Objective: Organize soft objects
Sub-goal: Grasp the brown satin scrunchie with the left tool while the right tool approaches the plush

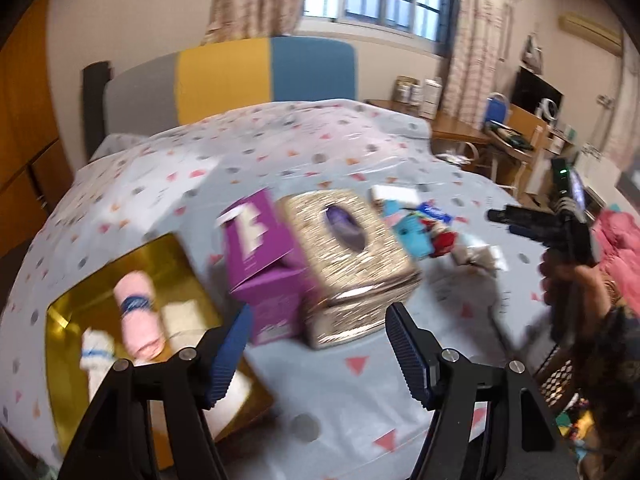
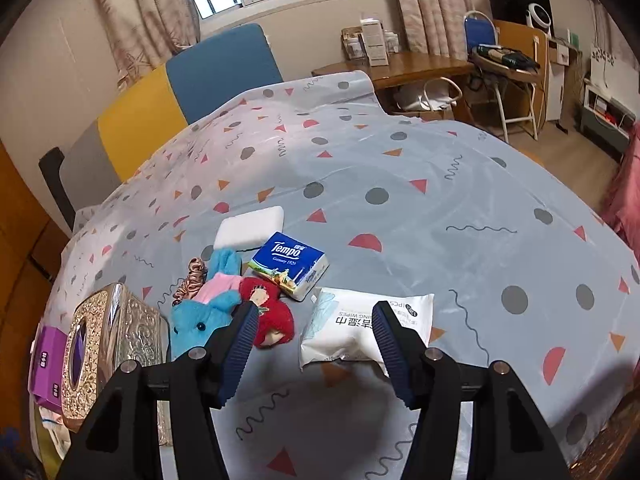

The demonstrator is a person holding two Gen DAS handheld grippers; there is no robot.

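Observation:
My left gripper [image 1: 320, 344] is open and holds nothing, hovering over the bed in front of a gold embossed tissue box [image 1: 352, 256] and a purple carton [image 1: 260, 256]. To its left, a gold-lined box [image 1: 168, 256] holds a rolled pink towel [image 1: 134, 312] and white socks [image 1: 94, 354]. My right gripper [image 2: 316, 340] is open just above a white wet-wipes pack [image 2: 352, 328], whose right end is hidden behind one finger. Beyond it lie a blue tissue pack [image 2: 290, 264], a white sponge [image 2: 250, 226], a blue plush [image 2: 204, 316], a red plush [image 2: 272, 312] and a brown scrunchie [image 2: 192, 276].
A patterned sheet [image 2: 400, 200] covers the bed. The headboard [image 2: 180, 92] stands at the far end. A wooden desk [image 2: 404, 66] and a chair [image 2: 504, 80] stand to the right. In the left wrist view a hand [image 1: 568, 276] holds the right gripper [image 1: 504, 218] at the right.

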